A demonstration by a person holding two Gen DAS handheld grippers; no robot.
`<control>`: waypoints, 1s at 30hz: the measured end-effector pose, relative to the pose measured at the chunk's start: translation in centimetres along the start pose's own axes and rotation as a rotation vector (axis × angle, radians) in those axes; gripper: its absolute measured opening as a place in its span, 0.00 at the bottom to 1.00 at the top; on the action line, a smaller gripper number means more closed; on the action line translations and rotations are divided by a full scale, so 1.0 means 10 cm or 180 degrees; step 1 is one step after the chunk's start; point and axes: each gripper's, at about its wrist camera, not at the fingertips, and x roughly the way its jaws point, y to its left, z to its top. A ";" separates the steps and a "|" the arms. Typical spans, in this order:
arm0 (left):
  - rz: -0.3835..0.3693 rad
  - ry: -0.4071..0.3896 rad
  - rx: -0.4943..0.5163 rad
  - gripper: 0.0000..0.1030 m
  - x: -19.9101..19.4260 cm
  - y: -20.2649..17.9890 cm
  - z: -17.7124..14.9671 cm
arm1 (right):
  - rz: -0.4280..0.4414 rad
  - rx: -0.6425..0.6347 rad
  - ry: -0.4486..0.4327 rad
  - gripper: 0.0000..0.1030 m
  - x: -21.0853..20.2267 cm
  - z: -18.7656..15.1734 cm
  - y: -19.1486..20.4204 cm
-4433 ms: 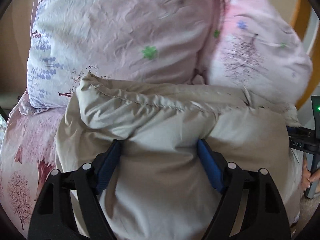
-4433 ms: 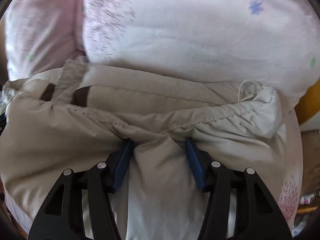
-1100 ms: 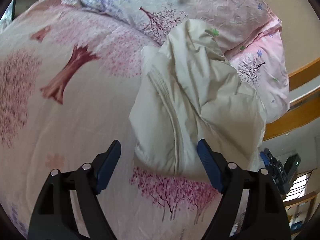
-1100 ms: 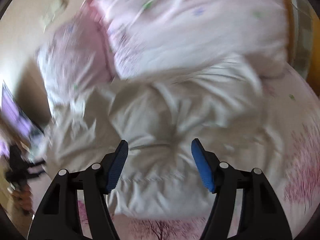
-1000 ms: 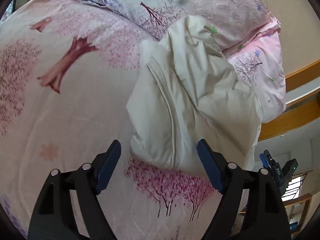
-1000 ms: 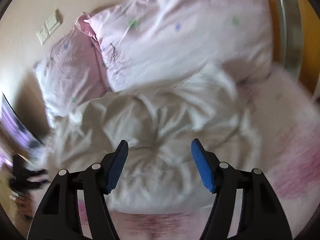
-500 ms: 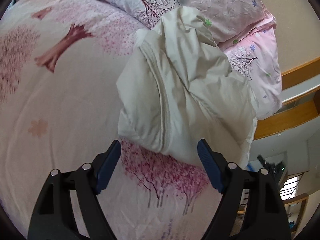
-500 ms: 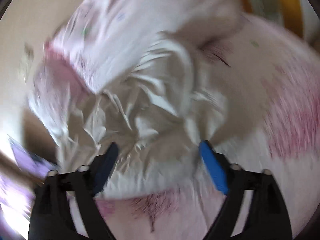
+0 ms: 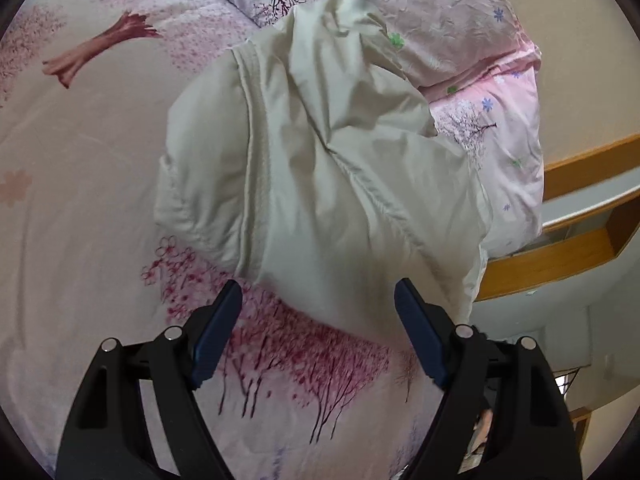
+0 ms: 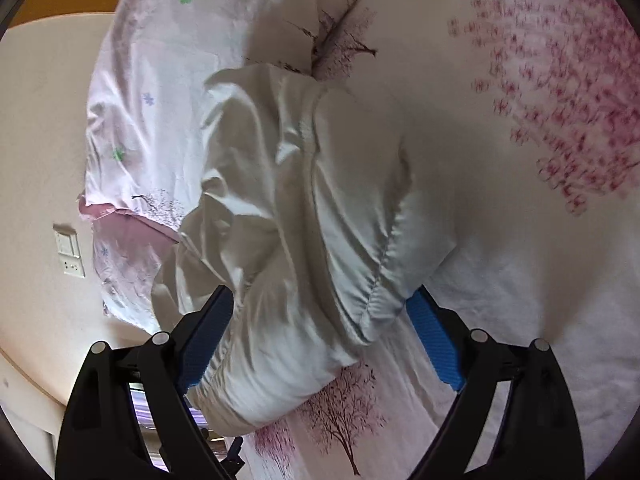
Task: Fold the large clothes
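The left tool (image 9: 318,308) stands spread with nothing between its blue pads (image 9: 218,332); only the patterned bed sheet (image 9: 80,200) lies under the gap. Just ahead of its tips sits the near edge of the beige padded jacket (image 9: 320,168), a bulky folded bundle lying on the bed and reaching away toward the pink pillows (image 9: 460,20) at the head.

The right tool (image 10: 324,312) is released too, its jaws wide. In its view the near end of the jacket (image 10: 312,240) bulges into the gap between the two pads (image 10: 434,344), and whether either pad touches the cloth cannot be told. Beyond the bundle lie the pillows (image 10: 160,80), then the wall with a socket plate (image 10: 70,250); the sheet (image 10: 520,240) spreads to the right.
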 end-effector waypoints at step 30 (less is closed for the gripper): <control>-0.0160 -0.0341 0.0002 0.19 -0.60 0.22 -0.50 | -0.0097 -0.0731 -0.0279 0.24 -0.84 -0.72 0.16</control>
